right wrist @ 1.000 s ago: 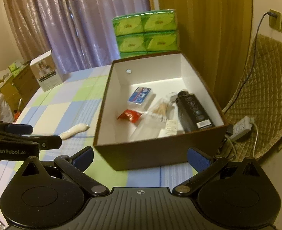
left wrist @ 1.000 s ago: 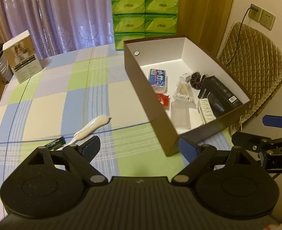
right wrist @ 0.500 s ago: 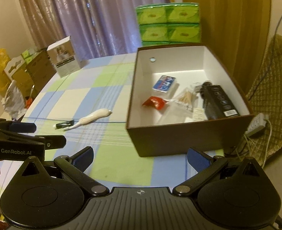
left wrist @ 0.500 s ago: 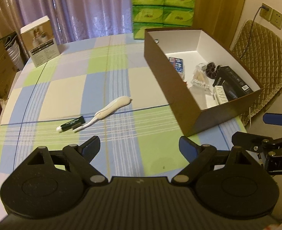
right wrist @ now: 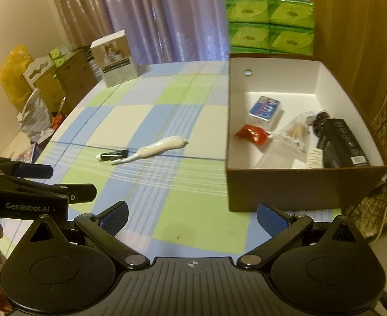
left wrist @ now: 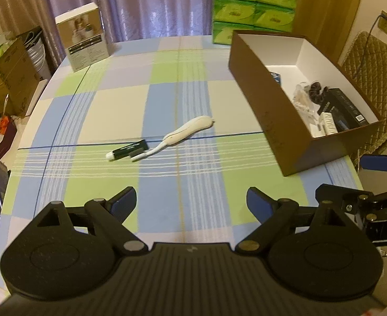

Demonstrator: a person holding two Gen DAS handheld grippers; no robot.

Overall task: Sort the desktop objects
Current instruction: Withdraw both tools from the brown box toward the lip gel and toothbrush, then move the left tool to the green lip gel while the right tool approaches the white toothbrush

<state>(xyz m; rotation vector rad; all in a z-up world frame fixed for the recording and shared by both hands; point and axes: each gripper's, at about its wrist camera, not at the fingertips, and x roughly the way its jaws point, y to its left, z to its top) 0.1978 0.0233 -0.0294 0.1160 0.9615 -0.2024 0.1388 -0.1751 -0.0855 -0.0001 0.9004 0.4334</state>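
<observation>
Judging by how things lie, the sorting looks mostly done but not finished. The box [right wrist: 306, 184] at the right side of the worktop [left wrist: 167, 84] already holds a fair share: a blue packet [right wrist: 264, 108], a red sachet [right wrist: 251, 134], a bag of cotton swabs [right wrist: 293, 134], a black carton [right wrist: 343, 142] and a few small bits beside them that are too blurred to name.

Two things are left out on the checked cloth, well apart from the box: a white brush [left wrist: 185, 131] lying on a slant, and a small black tube [left wrist: 127, 151] whose end sits just beside the brush's thin end (whether the two touch I cannot tell). Both lie near the middle of the worktop, ahead of the left gripper [left wrist: 190, 201] and to the left of the right gripper's [right wrist: 192, 217] view.

Both grippers hang over the near edge of the worktop with jaws spread wide and nothing between them. Neither is close to the two loose items yet.

What remains, then, is probably to fetch the brush and the tube and drop each in the box. The upright carton [left wrist: 84, 35] and the green tissue packs [left wrist: 254, 8] at the far edge look like fixtures, though that is a guess.
</observation>
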